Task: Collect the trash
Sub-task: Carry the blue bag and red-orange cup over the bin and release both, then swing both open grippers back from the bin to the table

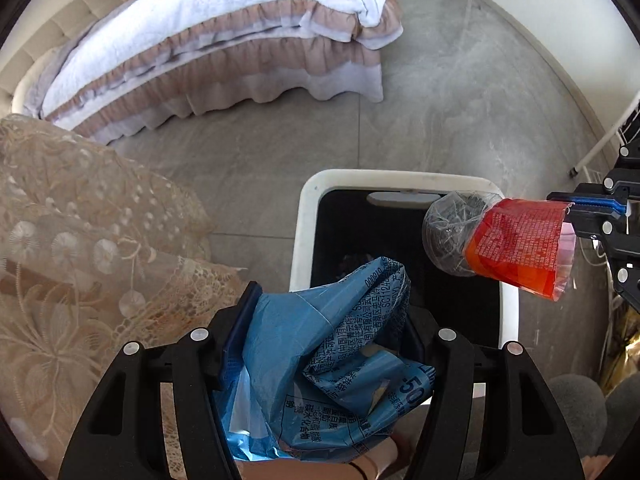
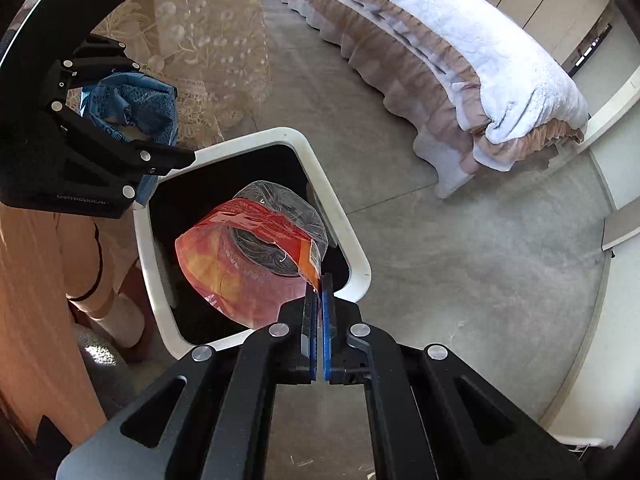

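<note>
We hold trash in both grippers above the bin (image 1: 304,216), a white-rimmed box with a dark inside standing on the floor (image 1: 460,100) near the bed (image 1: 224,32).

Our left gripper (image 1: 332,320) is clenched on a crumpled blue bag (image 1: 320,352). The bag bulges up and forward between the fingers, and its tip hangs over the near left edge of the bin's mouth, not over its middle.

Our right gripper (image 2: 319,292) pinches the thin sealed edge of an orange packet (image 2: 248,256), its blue pads nearly touching. The packet stretches away from the claw, long axis pointing into the opening, and its clear end with a dark wad inside sits right over the dark hollow.

So we judge the right load is the better placed: let go and it should fall in. The left one likely wants a nudge forward and to the right first, or the bag may catch on the rim.
</note>
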`<action>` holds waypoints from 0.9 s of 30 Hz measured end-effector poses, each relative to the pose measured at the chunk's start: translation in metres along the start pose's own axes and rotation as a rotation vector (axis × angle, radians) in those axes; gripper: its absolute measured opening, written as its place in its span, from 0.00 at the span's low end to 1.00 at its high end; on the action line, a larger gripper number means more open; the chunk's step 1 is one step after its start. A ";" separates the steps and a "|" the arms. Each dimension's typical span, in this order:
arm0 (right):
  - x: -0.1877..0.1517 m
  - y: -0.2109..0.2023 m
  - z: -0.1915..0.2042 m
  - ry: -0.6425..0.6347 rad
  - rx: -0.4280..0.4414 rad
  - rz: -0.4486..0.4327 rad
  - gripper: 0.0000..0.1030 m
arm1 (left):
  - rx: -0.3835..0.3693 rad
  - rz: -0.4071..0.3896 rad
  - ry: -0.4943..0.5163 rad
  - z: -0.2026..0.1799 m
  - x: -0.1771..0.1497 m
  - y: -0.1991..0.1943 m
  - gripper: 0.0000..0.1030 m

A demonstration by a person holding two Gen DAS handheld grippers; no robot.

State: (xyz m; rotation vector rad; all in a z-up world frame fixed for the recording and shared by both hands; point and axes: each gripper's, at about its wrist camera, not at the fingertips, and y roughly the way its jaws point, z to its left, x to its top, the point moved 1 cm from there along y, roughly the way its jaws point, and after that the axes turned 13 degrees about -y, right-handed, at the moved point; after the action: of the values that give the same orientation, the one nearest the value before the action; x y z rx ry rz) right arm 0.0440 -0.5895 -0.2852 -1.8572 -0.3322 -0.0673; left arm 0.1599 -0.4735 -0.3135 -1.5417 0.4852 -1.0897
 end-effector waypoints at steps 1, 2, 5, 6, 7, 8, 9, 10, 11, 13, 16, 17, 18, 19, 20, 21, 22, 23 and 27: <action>-0.001 0.004 0.002 -0.005 0.005 0.011 0.03 | -0.010 0.008 -0.009 0.000 0.000 0.004 0.60; -0.001 0.009 0.002 -0.010 0.011 0.022 0.03 | -0.023 0.015 -0.017 0.001 0.001 0.007 0.64; -0.004 0.027 0.009 -0.066 0.064 0.097 0.14 | -0.047 0.065 -0.013 -0.003 0.001 0.022 0.95; -0.004 0.027 0.006 -0.075 0.070 0.098 0.60 | -0.048 0.076 0.002 -0.005 0.000 0.024 0.95; -0.005 0.028 0.008 -0.091 0.063 0.094 0.88 | -0.046 0.086 0.016 -0.008 -0.001 0.028 0.95; -0.007 0.029 0.010 -0.116 0.067 0.099 0.93 | -0.047 0.094 0.028 -0.010 -0.002 0.030 0.95; -0.008 0.030 0.014 -0.142 0.074 0.110 0.96 | -0.050 0.105 0.036 -0.012 -0.003 0.032 0.95; -0.009 0.030 0.017 -0.159 0.071 0.112 0.96 | -0.051 0.113 0.046 -0.013 -0.004 0.033 0.95; -0.009 0.029 0.018 -0.170 0.061 0.109 0.96 | -0.048 0.114 0.056 -0.015 -0.006 0.033 0.95; -0.010 0.025 0.020 -0.188 0.046 0.095 0.96 | -0.039 0.110 0.070 -0.017 -0.006 0.032 0.95; -0.009 0.020 0.022 -0.192 0.024 0.067 0.96 | -0.046 0.095 0.067 -0.017 -0.005 0.024 0.95; -0.008 0.017 0.024 -0.191 0.020 0.059 0.96 | -0.050 0.087 0.062 -0.016 -0.003 0.021 0.95; -0.006 0.012 0.023 -0.187 0.010 0.046 0.96 | -0.054 0.080 0.057 -0.015 -0.002 0.016 0.95; -0.005 0.008 0.023 -0.184 0.002 0.034 0.96 | -0.057 0.071 0.052 -0.015 0.000 0.012 0.95; -0.001 0.006 0.025 -0.180 -0.004 0.023 0.96 | -0.059 0.060 0.049 -0.014 0.001 0.007 0.95; 0.001 -0.002 0.024 -0.172 -0.007 0.005 0.96 | -0.059 0.048 0.047 -0.014 0.001 0.001 0.95; 0.004 -0.003 0.017 -0.167 -0.009 -0.008 0.96 | -0.058 0.036 0.048 -0.014 0.002 -0.004 0.95; 0.005 -0.009 0.016 -0.161 -0.015 -0.023 0.96 | -0.054 0.024 0.052 -0.015 0.001 -0.011 0.95; 0.010 -0.037 0.010 -0.145 -0.044 -0.090 0.96 | -0.046 -0.029 0.055 -0.016 0.001 -0.036 0.95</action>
State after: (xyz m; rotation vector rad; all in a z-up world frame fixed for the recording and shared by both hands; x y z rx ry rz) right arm 0.0428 -0.5685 -0.2521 -1.8941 -0.5189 -0.0019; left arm 0.1376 -0.4726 -0.2809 -1.5663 0.5302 -1.1528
